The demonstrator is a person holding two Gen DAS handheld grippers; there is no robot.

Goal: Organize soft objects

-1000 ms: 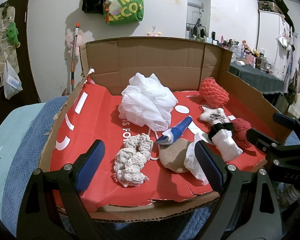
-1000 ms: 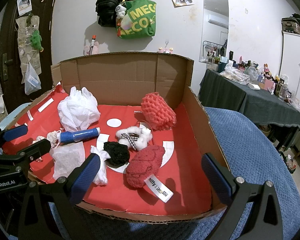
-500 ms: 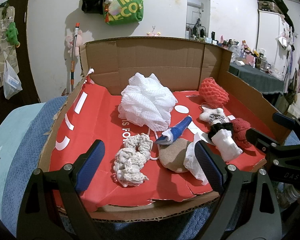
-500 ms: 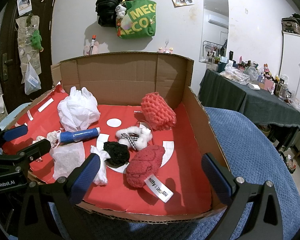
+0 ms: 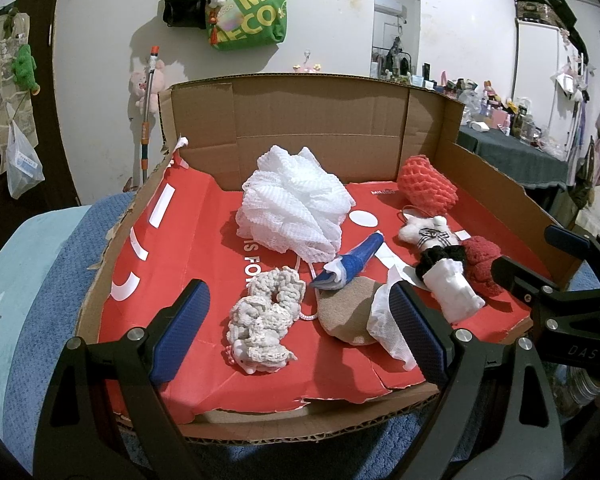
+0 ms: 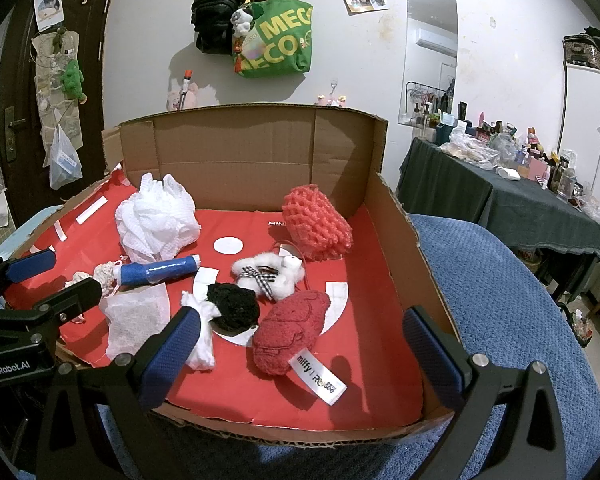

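Both grippers, left and right, I hold spread wide and empty at the near edge of the red-lined cardboard tray. Inside it: white mesh bath pouf rearward, cream knitted scrunchie frontward.

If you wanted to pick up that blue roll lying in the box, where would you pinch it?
Probably across the middle of the blue roll, coming from above with the jaws straddling its width. It lies flat on the red liner, a long thin cylinder, so its bare mid-section offers parallel sides; the white mesh pouf crowds its far side.
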